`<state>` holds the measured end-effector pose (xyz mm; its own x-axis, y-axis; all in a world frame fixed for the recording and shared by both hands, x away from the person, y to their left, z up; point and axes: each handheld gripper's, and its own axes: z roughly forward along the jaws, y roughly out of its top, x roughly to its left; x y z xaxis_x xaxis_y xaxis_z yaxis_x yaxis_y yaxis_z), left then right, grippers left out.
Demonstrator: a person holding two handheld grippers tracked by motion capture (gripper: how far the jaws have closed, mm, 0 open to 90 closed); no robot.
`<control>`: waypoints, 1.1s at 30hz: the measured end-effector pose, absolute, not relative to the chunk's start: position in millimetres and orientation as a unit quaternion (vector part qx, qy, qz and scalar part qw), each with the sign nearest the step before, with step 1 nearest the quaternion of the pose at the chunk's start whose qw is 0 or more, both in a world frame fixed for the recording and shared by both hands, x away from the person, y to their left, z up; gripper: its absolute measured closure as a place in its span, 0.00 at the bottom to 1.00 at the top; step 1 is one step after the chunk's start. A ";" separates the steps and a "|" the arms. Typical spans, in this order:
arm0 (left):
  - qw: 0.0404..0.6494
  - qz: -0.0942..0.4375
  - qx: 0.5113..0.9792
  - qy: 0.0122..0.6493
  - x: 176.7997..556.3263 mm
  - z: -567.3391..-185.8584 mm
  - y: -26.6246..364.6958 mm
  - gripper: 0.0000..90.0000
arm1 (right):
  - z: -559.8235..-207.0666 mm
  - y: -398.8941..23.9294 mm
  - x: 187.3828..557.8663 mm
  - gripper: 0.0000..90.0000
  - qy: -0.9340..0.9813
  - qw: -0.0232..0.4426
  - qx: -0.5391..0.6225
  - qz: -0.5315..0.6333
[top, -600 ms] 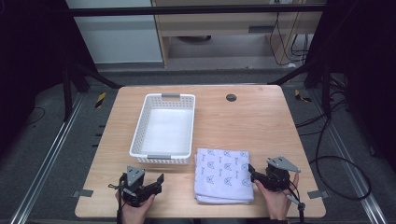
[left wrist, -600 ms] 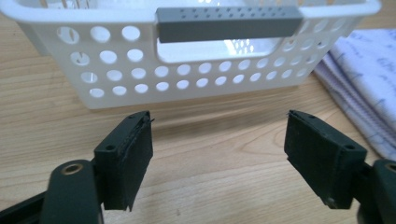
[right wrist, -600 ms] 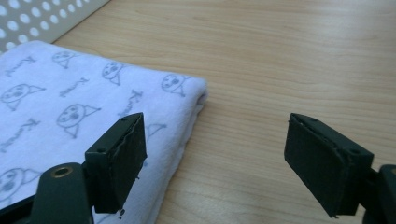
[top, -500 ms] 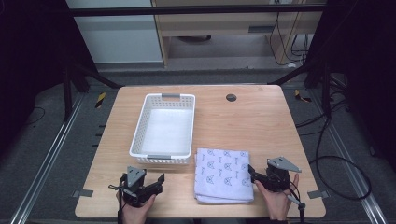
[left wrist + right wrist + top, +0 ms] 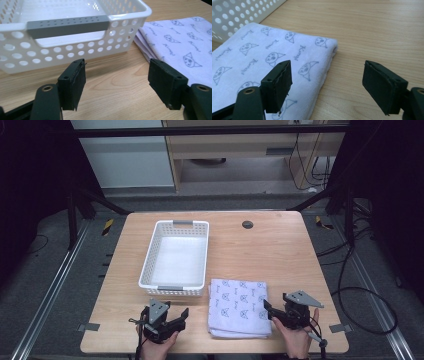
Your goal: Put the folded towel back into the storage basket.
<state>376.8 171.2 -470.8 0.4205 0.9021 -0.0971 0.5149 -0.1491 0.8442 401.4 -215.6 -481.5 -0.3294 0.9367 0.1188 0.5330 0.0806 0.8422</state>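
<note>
**Both grippers waiting open beside the folded cloth**

The folded cloth [image 5: 239, 307], pale lilac with a cat-face print, is lying flat on the wooden table [image 5: 280, 250] near the person's edge, its far edge just beside the near wall of the white basket [image 5: 176, 257]. The left gripper [image 5: 165, 320] is sitting left of the cloth with its jaws spread wide and nothing between them; in the left gripper view the basket's grey handle [image 5: 67, 25] is facing it and the cloth's layered edge [image 5: 175, 45] is lying off to the right, near the right jaw. The right gripper [image 5: 280, 312] is resting at the cloth's right edge, jaws likewise wide apart and holding nothing; in the right gripper view its left jaw is hanging over the cloth [image 5: 274, 57] while its right jaw is standing over bare wood.

Bare tabletop is stretching right of the cloth and behind it toward a small dark round spot [image 5: 247, 224] near the far edge.
</note>
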 end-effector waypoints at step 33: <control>0.431 0.202 0.762 0.438 382.4 -464.6 121.6 0.36 | -453.8 -209.4 431.3 0.32 0.717 0.235 0.499 0.426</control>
